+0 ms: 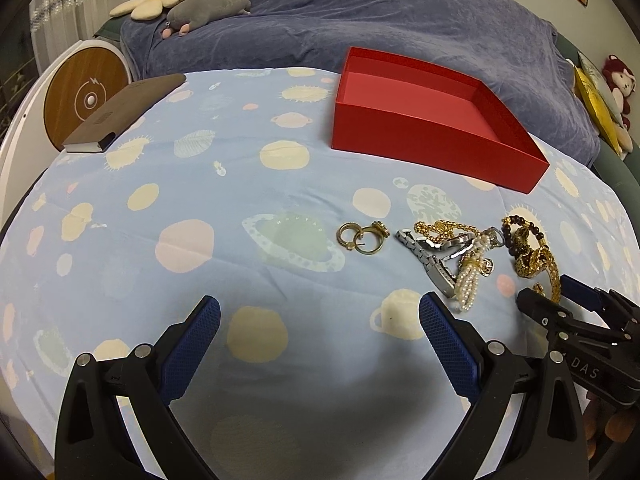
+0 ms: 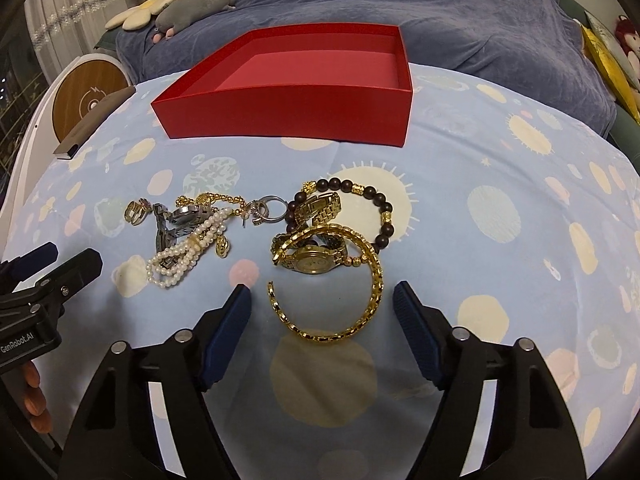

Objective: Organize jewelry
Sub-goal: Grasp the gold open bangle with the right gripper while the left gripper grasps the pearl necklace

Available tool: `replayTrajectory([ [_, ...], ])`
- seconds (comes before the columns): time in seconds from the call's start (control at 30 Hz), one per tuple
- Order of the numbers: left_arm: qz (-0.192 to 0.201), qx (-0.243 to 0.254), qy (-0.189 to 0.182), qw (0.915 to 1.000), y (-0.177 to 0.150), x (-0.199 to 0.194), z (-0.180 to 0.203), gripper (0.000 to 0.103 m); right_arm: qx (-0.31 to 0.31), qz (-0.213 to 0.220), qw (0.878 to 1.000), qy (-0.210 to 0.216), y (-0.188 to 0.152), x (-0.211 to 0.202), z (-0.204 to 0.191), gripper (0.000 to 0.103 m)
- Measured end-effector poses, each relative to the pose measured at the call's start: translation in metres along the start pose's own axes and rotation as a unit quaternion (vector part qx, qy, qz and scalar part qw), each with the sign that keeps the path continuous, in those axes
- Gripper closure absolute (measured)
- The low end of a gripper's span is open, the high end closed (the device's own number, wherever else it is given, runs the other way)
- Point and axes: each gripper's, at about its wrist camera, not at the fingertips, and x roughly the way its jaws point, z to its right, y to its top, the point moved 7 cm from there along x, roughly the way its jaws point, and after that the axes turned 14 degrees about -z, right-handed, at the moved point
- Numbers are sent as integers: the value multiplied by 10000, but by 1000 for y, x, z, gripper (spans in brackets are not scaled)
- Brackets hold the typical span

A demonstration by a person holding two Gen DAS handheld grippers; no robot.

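An open red box [image 1: 420, 136] [image 2: 288, 112] stands empty at the back of the blue patterned cloth. In front of it lies a heap of jewelry: gold hoop earrings [image 1: 362, 236] [image 2: 136, 210], a silver watch [image 2: 184, 214], a pearl strand [image 2: 180, 256], a dark bead bracelet [image 2: 384, 200], a gold watch [image 2: 314, 262] and a gold bangle [image 2: 320, 336]. My right gripper [image 2: 322, 296] [image 1: 546, 290] straddles the bangle, jaws apart, pads off it. My left gripper [image 1: 320, 304] [image 2: 70, 256] hovers open over bare cloth, left of the heap.
A brown notebook [image 1: 124, 112] lies at the cloth's back left, by a round wood-faced device [image 1: 84, 100]. Behind is a bed with a blue blanket [image 1: 400, 12] and plush toys [image 1: 208, 6]. The person's fingers [image 2: 34, 396] show at the left edge.
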Motion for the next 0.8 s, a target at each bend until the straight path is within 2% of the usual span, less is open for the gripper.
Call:
replayTrajectory([
  [0.17, 30, 106, -69, 9999, -1, -1, 3, 6, -52, 45, 10000, 2, 1, 0, -2, 49],
  [0.47, 72, 583, -428, 9974, -2, -3, 41, 6, 160, 143, 9992, 343, -4, -20, 3, 49],
  [0.6, 155, 861, -441, 9952, 2, 0, 65, 7, 256, 292, 9989, 244, -8, -37, 14, 49],
  [0.67, 203, 1043, -440, 9934, 3, 2, 77, 21, 378, 341, 9983, 272, -10, -42, 22, 49],
  [0.8, 138, 1150, -494, 9920, 4, 10, 90, 36, 569, 341, 9973, 325, -13, -45, 36, 49],
])
